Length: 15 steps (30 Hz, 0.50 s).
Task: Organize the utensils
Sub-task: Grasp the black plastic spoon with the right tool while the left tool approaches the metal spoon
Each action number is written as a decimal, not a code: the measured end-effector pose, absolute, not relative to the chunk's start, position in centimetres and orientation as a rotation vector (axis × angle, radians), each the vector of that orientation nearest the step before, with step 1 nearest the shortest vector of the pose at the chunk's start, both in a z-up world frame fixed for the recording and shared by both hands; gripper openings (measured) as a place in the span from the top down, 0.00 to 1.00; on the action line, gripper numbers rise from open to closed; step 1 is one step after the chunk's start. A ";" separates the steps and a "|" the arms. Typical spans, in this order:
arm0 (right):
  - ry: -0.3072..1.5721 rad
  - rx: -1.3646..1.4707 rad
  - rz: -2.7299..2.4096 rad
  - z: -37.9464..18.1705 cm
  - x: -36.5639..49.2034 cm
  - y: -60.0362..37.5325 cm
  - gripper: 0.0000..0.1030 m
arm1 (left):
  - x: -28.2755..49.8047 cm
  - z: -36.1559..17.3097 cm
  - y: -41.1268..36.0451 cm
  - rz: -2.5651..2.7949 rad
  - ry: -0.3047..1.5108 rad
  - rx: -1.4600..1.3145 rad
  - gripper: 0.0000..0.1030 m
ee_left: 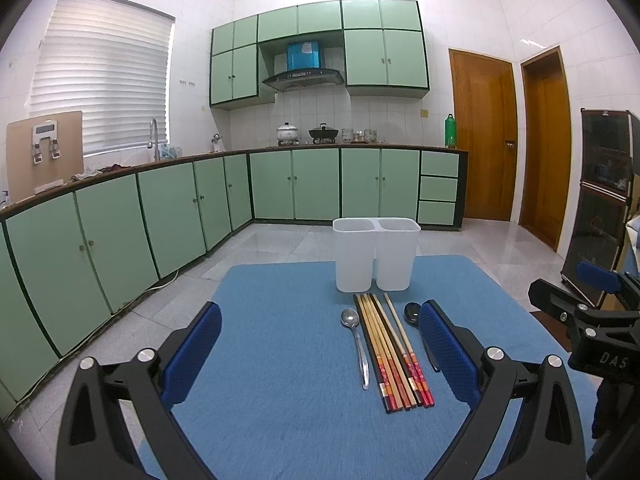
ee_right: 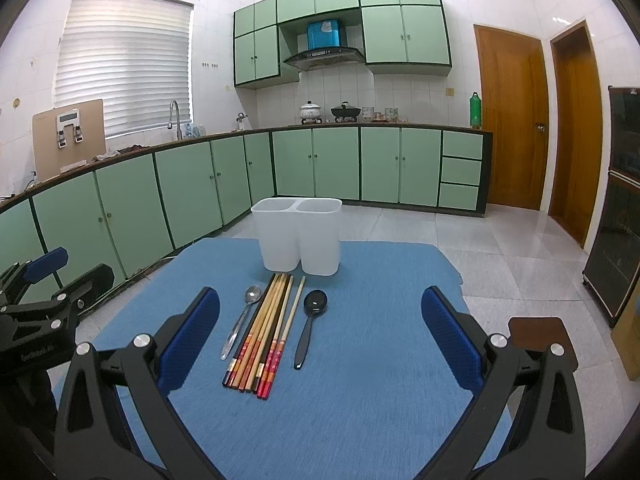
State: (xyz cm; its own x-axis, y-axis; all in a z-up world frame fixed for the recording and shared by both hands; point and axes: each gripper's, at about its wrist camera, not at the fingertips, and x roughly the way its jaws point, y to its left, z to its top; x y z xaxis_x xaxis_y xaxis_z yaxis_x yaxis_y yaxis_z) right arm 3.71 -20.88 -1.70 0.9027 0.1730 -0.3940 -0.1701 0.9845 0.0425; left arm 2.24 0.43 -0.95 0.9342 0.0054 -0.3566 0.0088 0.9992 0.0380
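The left gripper [ee_left: 320,356] is hanging above the blue mat [ee_left: 280,420] with its two blue pads wide apart, gripping nothing. The right gripper [ee_right: 320,336] is doing the same, wide apart and empty.

The chopsticks [ee_right: 264,332] are probably light, stiff and a bit slippery, and they may roll away. It looks best to pinch one or two near the middle, across their length. The silver spoon [ee_right: 240,324] looks smooth and thin, so its narrow handle is likely the best place to grab. The black spoon [ee_right: 308,328] looks light too, and its handle is sitting free on the right side.

The chopsticks are lying side by side in a neat bunch on the mat, tan and dark, with red patterned ends pointing toward the camera. The silver spoon is lying just beside them on the left, and the black spoon is lying near them on the right. The white holder [ee_right: 298,236] is standing upright just behind them, with two open cups. As far as the pictures show, both cups are empty.
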 end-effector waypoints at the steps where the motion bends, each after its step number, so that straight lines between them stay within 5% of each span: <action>1: 0.414 0.004 0.176 -1.8 4.2 -20.9 0.05 | 2.6 -1.0 0.5 -0.002 0.370 0.039 0.06; 15: 0.611 0.005 0.127 -5.4 14.9 -19.9 0.05 | 11.6 -4.5 1.8 0.022 0.509 0.043 0.06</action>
State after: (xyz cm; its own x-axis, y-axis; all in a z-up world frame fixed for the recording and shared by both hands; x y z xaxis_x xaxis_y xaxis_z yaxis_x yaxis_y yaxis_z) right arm 14.89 -19.87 -5.44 0.8117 0.1210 -0.5715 -0.1178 0.9921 0.0427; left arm 11.60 1.80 -4.51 0.8729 0.0316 -0.4868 -0.0103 0.9989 0.0463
